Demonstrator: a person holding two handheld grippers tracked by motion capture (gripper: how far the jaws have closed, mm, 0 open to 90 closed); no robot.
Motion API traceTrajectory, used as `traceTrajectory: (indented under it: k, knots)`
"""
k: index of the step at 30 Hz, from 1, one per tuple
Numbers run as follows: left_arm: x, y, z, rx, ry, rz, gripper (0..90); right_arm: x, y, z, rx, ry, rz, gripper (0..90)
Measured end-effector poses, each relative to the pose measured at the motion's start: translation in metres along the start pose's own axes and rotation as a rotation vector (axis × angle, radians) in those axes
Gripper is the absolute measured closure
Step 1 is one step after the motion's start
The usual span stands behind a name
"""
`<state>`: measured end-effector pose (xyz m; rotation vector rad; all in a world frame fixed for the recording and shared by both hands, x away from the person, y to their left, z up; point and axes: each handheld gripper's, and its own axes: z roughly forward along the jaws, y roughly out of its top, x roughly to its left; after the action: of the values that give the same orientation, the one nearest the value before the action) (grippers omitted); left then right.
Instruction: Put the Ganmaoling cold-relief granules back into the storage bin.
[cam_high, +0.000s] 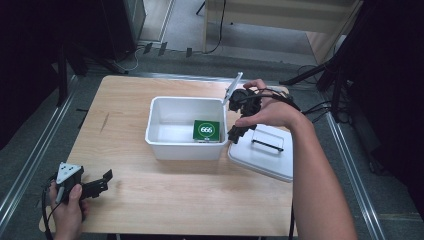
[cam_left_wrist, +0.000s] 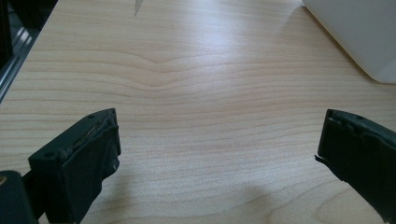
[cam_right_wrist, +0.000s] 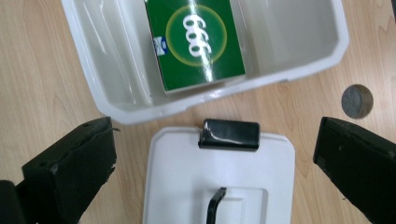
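Lid (cam_right_wrist: 219, 177) lies on the bench (cam_high: 165, 200) beside the white bin (cam_high: 160, 135), within reach; right tool (cam_right_wrist: 215, 154) spread above it, left tool (cam_left_wrist: 219, 154) spread, idle.

Green box (cam_high: 206, 130) (marked 666) lies flat inside white bin (cam_high: 172, 145).

Your high view looks down on the whole table (cam_high: 150, 200); your right gripper view hovers close above the white bin (cam_right_wrist: 116, 109), which both share.
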<state>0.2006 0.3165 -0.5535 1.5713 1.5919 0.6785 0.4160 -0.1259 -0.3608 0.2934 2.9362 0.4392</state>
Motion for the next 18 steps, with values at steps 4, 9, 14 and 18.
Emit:
traceTrajectory:
  k: [4, 9, 14, 18]
  knots:
    - [0.000, 0.000, 0.000, -0.001, 0.001, 0.003, 0.0, -0.001, -0.011, -0.003, 0.005, -0.009, 0.012, 0.0]
    - [-0.001, 0.000, 0.000, 0.001, -0.001, 0.002, 0.0, 0.001, -0.027, -0.006, 0.018, -0.019, 0.020, 0.0]
    - [-0.001, 0.000, 0.000, 0.002, 0.000, 0.004, 0.0, 0.001, -0.037, -0.011, 0.013, -0.026, 0.032, 0.0]
    - [-0.001, 0.000, 0.000, 0.002, 0.002, 0.006, 0.0, 0.002, -0.046, -0.013, 0.018, -0.029, 0.033, 0.0]
